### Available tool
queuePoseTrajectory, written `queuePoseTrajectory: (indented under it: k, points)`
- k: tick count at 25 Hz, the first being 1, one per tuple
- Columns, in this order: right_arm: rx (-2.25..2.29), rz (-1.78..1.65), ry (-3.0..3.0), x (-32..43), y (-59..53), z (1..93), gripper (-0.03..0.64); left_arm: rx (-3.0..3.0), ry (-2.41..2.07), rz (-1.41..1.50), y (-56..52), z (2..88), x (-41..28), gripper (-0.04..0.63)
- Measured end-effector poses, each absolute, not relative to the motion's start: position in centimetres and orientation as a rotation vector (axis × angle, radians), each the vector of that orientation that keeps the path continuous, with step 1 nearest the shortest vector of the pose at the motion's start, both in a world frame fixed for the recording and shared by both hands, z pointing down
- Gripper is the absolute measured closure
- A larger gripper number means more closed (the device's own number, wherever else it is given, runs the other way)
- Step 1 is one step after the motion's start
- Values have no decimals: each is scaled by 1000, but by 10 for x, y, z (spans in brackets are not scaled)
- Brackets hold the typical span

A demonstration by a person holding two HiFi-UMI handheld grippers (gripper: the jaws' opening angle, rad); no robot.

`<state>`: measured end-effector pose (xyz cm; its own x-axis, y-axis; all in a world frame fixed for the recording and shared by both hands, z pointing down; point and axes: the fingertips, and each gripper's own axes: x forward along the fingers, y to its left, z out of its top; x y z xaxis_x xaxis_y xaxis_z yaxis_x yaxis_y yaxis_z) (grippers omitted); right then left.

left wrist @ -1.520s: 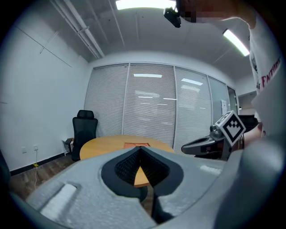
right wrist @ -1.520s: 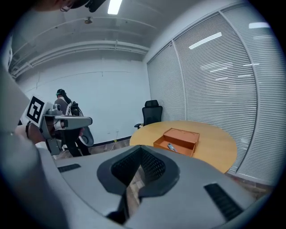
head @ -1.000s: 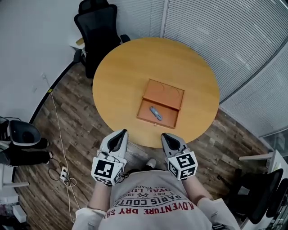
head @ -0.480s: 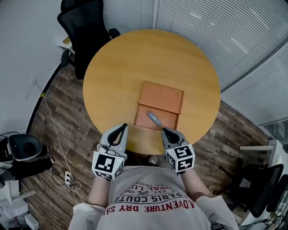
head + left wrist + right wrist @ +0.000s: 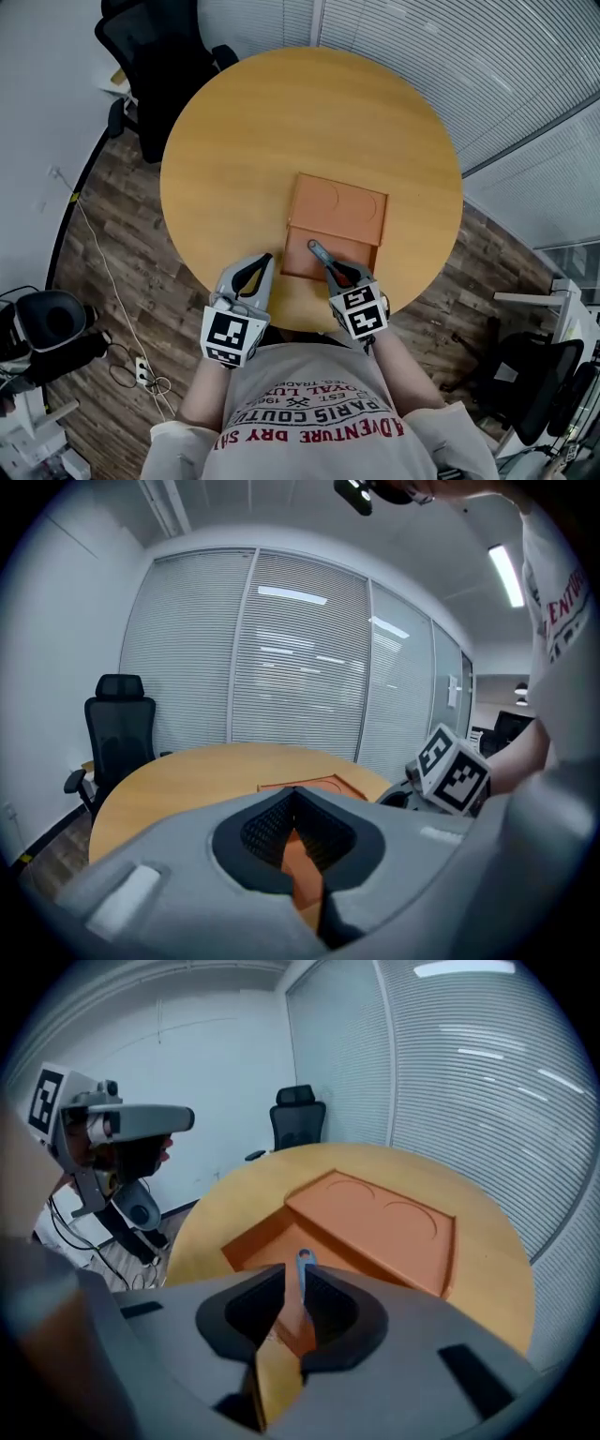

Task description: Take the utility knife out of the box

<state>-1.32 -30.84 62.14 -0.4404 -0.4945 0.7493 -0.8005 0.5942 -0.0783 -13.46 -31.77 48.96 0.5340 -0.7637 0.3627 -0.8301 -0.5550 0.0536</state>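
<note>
An open orange box lies on the round wooden table (image 5: 281, 141), its lid (image 5: 337, 208) folded back and its tray (image 5: 295, 261) nearer me. A grey utility knife (image 5: 317, 251) lies in the tray. My right gripper (image 5: 330, 269) hangs over the tray's near edge and points down at the knife. In the right gripper view the knife (image 5: 303, 1262) shows through the narrow gap of the opening jaws (image 5: 286, 1288), and no pad presses on it. My left gripper (image 5: 262, 263) hovers at the table's near edge, left of the box. Its jaws (image 5: 300, 850) stand slightly apart, holding nothing.
A black office chair (image 5: 159, 66) stands at the table's far left. Window blinds (image 5: 525, 66) run along the right. A cable (image 5: 98, 272) and black gear (image 5: 47, 323) lie on the wooden floor at left. Another dark chair (image 5: 534, 375) stands at lower right.
Both grippers have moved forward from my chest to the table's near edge. The right one has dropped over the box beside the knife, and its jaws have parted.
</note>
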Motion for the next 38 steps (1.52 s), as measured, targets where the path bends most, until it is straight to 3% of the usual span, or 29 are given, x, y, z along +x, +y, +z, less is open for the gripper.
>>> queuePoseTrajectory:
  k: [10,29,38]
  points:
    - [865,638,-1904,-22,-337,693,443,2447,-1339,437,-334,516,-163,600]
    - [875,667,-1765,-18,-336,710,483,2452,-1335,469,-351,512,-191,600]
    - [976,691,-1932,-37,-341,646,483,2505,-1307,418,-351,494,-191,600]
